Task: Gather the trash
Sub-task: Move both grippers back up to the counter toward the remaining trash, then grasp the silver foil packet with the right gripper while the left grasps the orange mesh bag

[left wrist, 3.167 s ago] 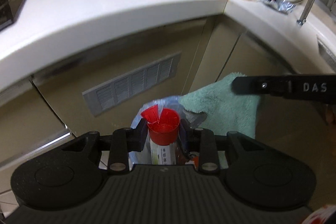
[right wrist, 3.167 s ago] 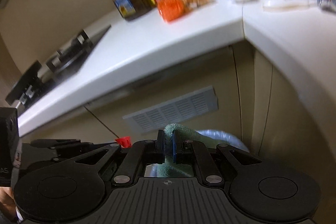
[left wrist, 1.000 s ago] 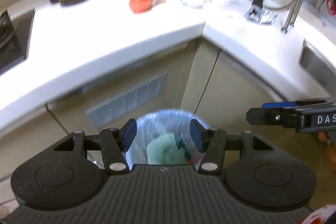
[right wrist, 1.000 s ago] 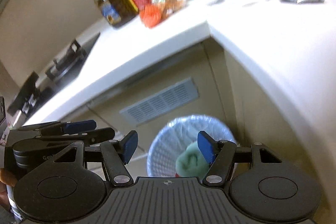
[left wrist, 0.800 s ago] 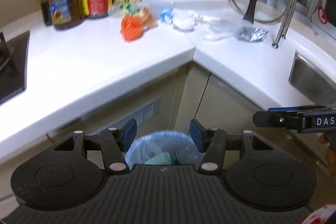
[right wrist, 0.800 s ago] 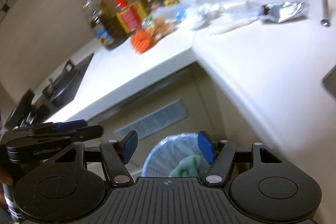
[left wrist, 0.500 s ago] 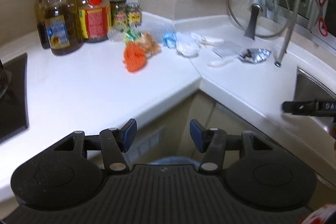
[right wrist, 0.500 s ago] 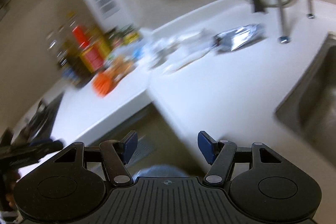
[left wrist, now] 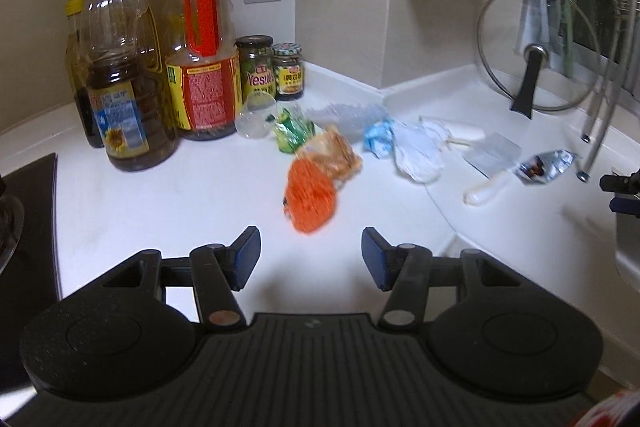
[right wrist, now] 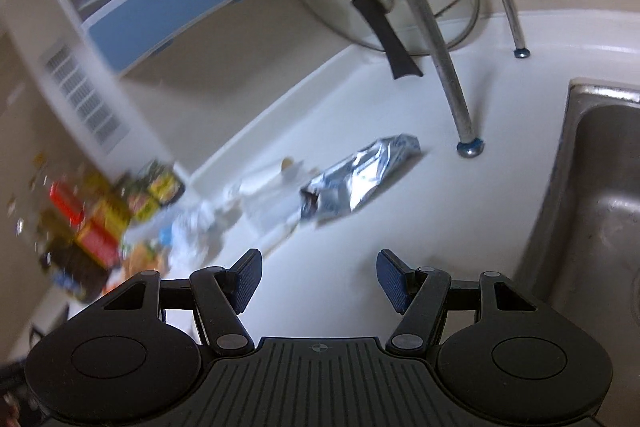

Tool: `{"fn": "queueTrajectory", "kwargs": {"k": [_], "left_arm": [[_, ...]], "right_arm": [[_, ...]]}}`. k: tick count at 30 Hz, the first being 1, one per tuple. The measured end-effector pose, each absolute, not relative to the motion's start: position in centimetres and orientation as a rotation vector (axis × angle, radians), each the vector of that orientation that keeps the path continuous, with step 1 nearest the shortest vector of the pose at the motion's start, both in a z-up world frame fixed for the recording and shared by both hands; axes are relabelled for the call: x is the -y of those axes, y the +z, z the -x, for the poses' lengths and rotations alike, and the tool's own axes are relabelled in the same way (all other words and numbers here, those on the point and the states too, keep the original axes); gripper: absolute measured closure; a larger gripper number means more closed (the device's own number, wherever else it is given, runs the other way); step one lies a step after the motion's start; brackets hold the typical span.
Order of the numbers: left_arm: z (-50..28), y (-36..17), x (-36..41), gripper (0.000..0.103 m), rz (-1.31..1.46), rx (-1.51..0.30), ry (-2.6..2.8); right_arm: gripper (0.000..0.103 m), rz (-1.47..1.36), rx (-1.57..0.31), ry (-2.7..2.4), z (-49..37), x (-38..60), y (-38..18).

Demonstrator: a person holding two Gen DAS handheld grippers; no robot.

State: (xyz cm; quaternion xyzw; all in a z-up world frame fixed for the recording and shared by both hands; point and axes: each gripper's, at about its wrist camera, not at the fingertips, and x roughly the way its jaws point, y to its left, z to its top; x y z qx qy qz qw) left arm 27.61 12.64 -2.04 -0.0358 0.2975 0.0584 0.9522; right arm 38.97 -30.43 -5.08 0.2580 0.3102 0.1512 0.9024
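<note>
- Now both grippers hang over the white counter (left wrist: pixel 168 195), each with its jaws spread wide and nothing between them.
- Left gripper (left wrist: pixel 311 259) points at the inner corner of the counter; an orange net (left wrist: pixel 310 201) lies just ahead of its fingertips, clear of them.
- Touching the net on its far side is a tan wrapper (left wrist: pixel 334 153), and a green packet (left wrist: pixel 292 129) lies beyond that, nearer the back wall.
- Further right — toward the corner seam — sit a blue scrap (left wrist: pixel 378 141) and a white bag (left wrist: pixel 416 155), touching each other.
- A foil pouch (left wrist: pixel 546 165) lies near the counter's right edge by a metal rack leg (left wrist: pixel 596 131), with a white-handled tool (left wrist: pixel 492 175) just beside it.
- Oil bottles (left wrist: pixel 128 95) and two jars (left wrist: pixel 272 69) stand along the back wall at the left; a black hob (left wrist: pixel 28 227) fills the left edge.
- A glass lid (left wrist: pixel 536 51) leans upright against the wall at the right.
- Right gripper (right wrist: pixel 318 281) hovers over the counter beside the sink (right wrist: pixel 600 211), which takes up the right side of its view.
- Ahead of it lies the foil pouch (right wrist: pixel 360 181), open end toward the blurred white tool (right wrist: pixel 276 203), well apart from the fingertips.
- The bottles and remaining trash at this view's left are too blurred to tell apart.
- At the right edge of the left view the right gripper's tip (left wrist: pixel 622 189) shows, dark and small.
</note>
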Motion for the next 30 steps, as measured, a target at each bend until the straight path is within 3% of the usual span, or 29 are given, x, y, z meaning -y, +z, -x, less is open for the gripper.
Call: {"fn": "queueTrajectory", "kwargs": {"k": [15, 28, 30], "left_arm": [[-34.5, -3.2, -15.8, 0.051, 0.072, -0.622, 0.125], [-36.6, -3.9, -17.4, 0.051, 0.077, -0.636, 0.123], [-36.7, -4.0, -17.6, 0.051, 0.082, -0.64, 0.122]], "right_arm": [[0.029, -0.822, -0.616, 0.127, -49.0, 31.7, -8.1], [0.029, -0.776, -0.666, 0.043, -51.9, 29.0, -9.2], [0.038, -0.769, -0.668, 0.036, -51.9, 28.8, -9.2]]}}
